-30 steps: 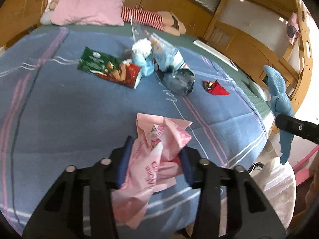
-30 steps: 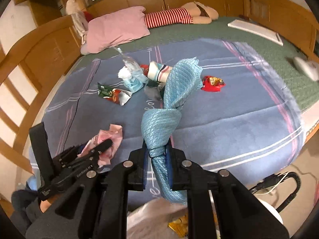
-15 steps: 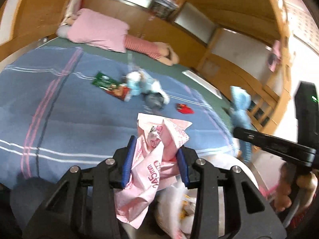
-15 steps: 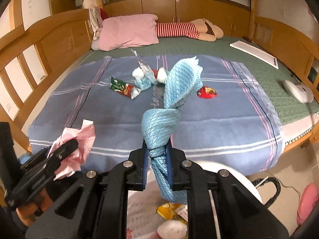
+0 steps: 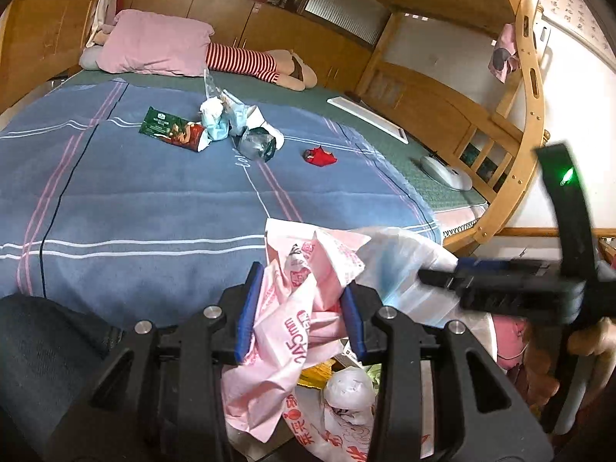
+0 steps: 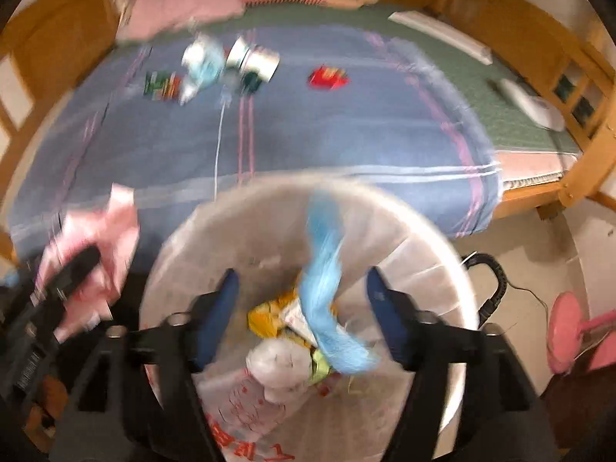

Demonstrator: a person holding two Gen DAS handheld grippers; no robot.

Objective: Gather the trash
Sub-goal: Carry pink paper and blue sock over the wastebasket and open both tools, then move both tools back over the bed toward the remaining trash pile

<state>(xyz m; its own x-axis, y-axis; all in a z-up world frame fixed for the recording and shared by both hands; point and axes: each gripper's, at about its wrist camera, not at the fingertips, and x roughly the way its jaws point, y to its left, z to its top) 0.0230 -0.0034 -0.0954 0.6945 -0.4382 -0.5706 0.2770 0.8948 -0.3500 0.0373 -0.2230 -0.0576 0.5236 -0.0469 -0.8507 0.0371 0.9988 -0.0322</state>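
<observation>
Moved since a second ago: both hands have swung off the bed and over the round white plastic-lined trash bin [image 6: 442, 254]; the knotted light-blue quilted cloth [image 6: 327, 300], then clamped in the right gripper [image 6: 304, 308], is now loose.
Right gripper: jaws opening, blue pads spread wide; the cloth hangs between them, untouched by either pad, blurred and apparently falling.
Why there: the release happens straight above the bin's mouth so the cloth lands on the wrappers already inside.
Left gripper [image 5: 300, 315]: pads pressed onto the crumpled pink printed paper bag [image 5: 304, 300], pinching its middle while its tail dangles below.
Why held: the bag sits at the bin's bed-side rim, likely waiting its turn once the right hand clears.
Left on bed: beyond the bin, on the blue striped blanket [image 5: 134, 200], lie a green-and-red snack packet [image 5: 169, 131], a heap of pale tissue and clear plastic [image 5: 235, 123], and a small red wrapper [image 5: 319, 156].
Task stage: judged partway; several pieces remain uncollected.
</observation>
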